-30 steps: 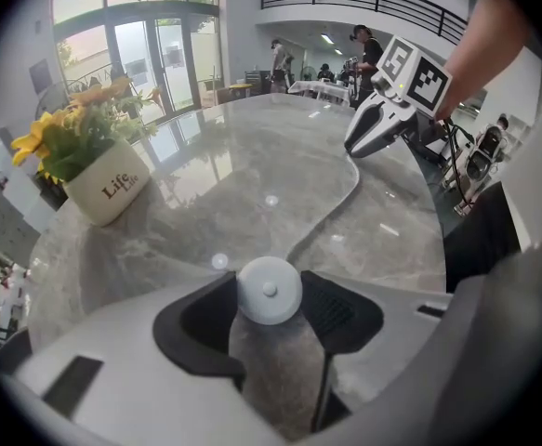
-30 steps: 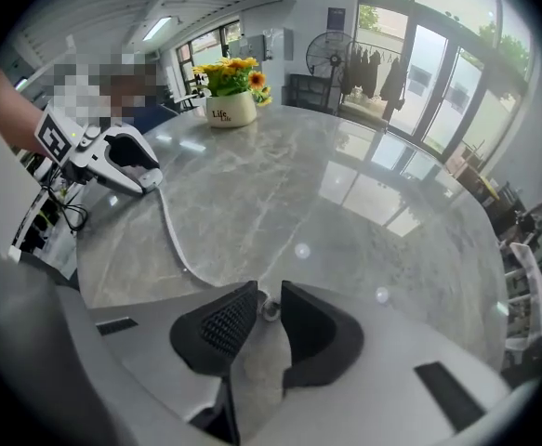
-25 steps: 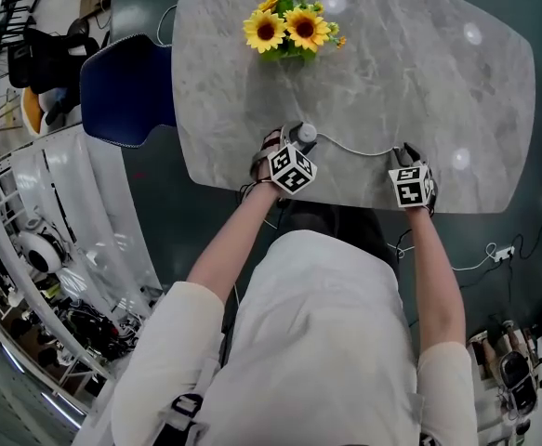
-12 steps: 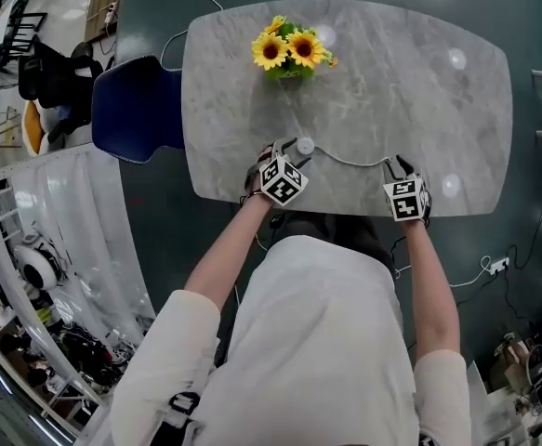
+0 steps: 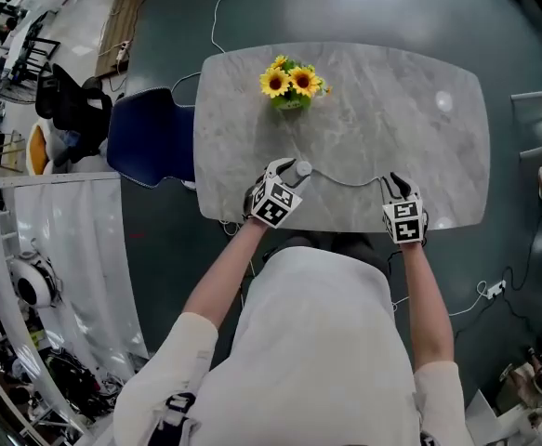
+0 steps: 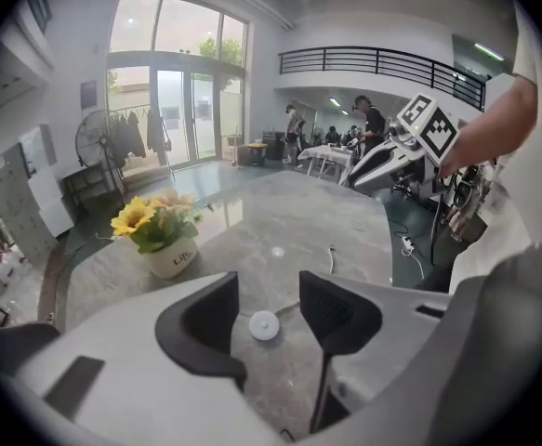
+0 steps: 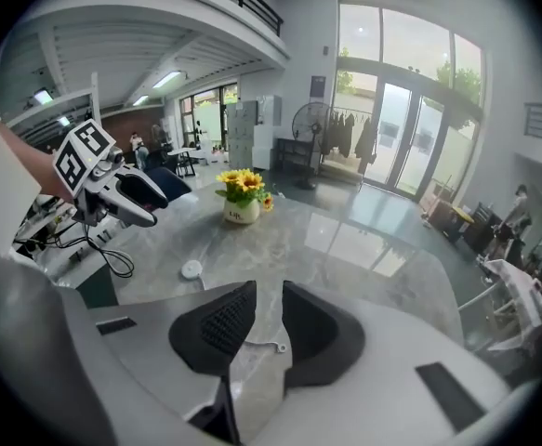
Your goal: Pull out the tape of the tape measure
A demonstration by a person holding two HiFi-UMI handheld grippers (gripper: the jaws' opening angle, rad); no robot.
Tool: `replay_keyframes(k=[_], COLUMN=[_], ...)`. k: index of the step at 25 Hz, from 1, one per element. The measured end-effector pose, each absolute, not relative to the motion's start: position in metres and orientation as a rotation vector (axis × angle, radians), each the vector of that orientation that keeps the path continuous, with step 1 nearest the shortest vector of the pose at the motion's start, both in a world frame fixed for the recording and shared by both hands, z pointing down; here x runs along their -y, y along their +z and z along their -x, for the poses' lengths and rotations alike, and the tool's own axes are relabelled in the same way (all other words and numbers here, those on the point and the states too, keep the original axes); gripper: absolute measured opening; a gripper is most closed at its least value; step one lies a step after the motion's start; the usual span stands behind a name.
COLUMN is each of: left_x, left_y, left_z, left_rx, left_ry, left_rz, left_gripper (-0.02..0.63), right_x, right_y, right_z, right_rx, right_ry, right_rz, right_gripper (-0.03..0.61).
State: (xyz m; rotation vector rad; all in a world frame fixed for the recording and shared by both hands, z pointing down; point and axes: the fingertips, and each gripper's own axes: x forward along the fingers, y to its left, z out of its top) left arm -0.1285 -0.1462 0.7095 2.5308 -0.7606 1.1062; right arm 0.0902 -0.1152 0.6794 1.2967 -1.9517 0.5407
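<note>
Two grippers raised off the counter (image 5: 419, 110): left gripper (image 6: 269, 291) and right gripper (image 7: 269, 305), fingers (image 6: 205, 328) apart, just been closing partway, gripping nothing. Tape measure (image 5: 302, 168) lies on counter below left, tape (image 5: 345, 180) stretched toward right.

place: lab hall | cues: mezzanine railing (image 6: 382, 63), glass doors (image 6: 173, 114), standing fan (image 6: 92, 142)

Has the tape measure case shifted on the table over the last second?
No. The tape measure case lies at the same spot on the table, just as far from the flower pot as before.
</note>
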Motion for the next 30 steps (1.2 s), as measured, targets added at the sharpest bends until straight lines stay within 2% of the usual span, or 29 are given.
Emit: replay_keyframes(k=[14, 18, 22, 25, 30], left_x=[0.112, 0.094, 0.069, 0.055, 0.018], left_y=[0.573, 0.545, 0.521, 0.514, 0.508], left_z=[0.128, 0.124, 0.120, 0.120, 0.117], left_rx=[0.985, 1.076, 1.161, 1.239, 1.299], left_ry=[0.801, 0.731, 0.654, 0.612, 0.588], left_rz=[-2.601, -2.598, -2.582, -2.550, -2.517], left_gripper=[0.097, 0.084, 0.061, 0.014, 0.008], right_x=[0.078, 0.066, 0.047, 0.038, 0.016], right_y=[0.545, 0.519, 0.498, 0.487, 0.480], right_z=[-0.097, -0.100, -0.103, -0.109, -0.121], right_rx=[2.172, 2.254, 2.329, 2.379, 2.442], right_ry=[0.375, 0.332, 0.311, 0.291, 0.286], right_rz=[-1.412, -1.389, -1.348, -1.319, -1.287], right_gripper=[0.069, 0.061, 0.057, 0.050, 0.041])
